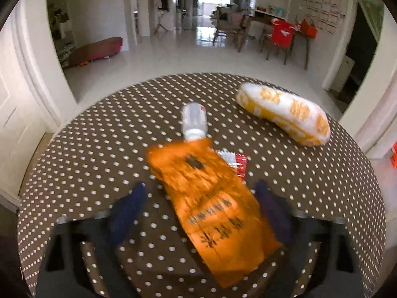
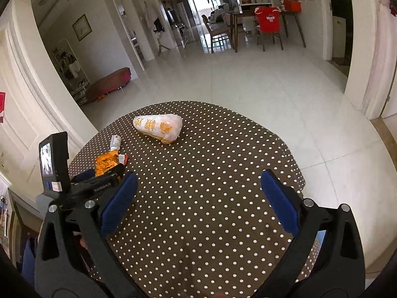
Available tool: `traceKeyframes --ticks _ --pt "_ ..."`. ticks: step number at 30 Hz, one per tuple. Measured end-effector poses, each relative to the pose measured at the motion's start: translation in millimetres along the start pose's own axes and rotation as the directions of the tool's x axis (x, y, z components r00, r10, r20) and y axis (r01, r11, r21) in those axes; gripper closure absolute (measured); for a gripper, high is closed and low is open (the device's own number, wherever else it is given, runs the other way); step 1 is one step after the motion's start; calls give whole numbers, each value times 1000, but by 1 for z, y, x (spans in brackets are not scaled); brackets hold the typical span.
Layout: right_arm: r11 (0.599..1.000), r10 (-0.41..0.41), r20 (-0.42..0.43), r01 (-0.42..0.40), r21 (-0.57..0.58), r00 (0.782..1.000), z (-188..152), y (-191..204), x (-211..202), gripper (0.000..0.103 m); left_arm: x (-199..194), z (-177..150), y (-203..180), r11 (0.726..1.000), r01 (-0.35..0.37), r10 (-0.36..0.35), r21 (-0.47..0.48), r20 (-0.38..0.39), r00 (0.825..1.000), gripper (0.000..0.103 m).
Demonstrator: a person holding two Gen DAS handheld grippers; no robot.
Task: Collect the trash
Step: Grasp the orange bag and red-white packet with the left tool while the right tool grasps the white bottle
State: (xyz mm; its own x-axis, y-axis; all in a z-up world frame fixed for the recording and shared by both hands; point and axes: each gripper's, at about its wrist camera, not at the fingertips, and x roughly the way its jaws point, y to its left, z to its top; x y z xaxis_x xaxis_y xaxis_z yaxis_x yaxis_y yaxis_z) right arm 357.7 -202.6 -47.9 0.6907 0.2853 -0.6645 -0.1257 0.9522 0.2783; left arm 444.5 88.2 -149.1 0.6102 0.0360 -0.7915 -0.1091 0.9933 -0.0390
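An orange wrapper (image 1: pixel 211 201) lies flat on the round brown polka-dot table (image 1: pixel 86 154), blurred by motion. My left gripper (image 1: pixel 202 191) is open, its blue fingers on either side of the wrapper, just above it. A small white bottle (image 1: pixel 194 121) lies on its side beyond the wrapper, and a red-and-white sachet (image 1: pixel 235 161) lies beside it. A white-and-yellow bag (image 1: pixel 282 113) lies at the far right. My right gripper (image 2: pixel 198 188) is open and empty above the table (image 2: pixel 211 211). The right wrist view also shows the bag (image 2: pixel 158 127), bottle (image 2: pixel 115 142) and wrapper (image 2: pixel 106 162).
The left gripper's body with its camera screen (image 2: pixel 53 164) stands at the left of the right wrist view. Beyond the table is a white tiled floor (image 2: pixel 248 79). Dining chairs and a table (image 2: pixel 260 24) stand far back.
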Motion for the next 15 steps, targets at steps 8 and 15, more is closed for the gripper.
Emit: traceKeyframes --ticks 8,15 --pt "998 45 -44 -47 -48 998 3 29 35 6 -17 -14 29 994 101 -100 -38 31 995 76" --pt "987 94 -118 -108 -118 989 5 75 79 6 -30 -37 72 985 139 -136 -103 41 990 77"
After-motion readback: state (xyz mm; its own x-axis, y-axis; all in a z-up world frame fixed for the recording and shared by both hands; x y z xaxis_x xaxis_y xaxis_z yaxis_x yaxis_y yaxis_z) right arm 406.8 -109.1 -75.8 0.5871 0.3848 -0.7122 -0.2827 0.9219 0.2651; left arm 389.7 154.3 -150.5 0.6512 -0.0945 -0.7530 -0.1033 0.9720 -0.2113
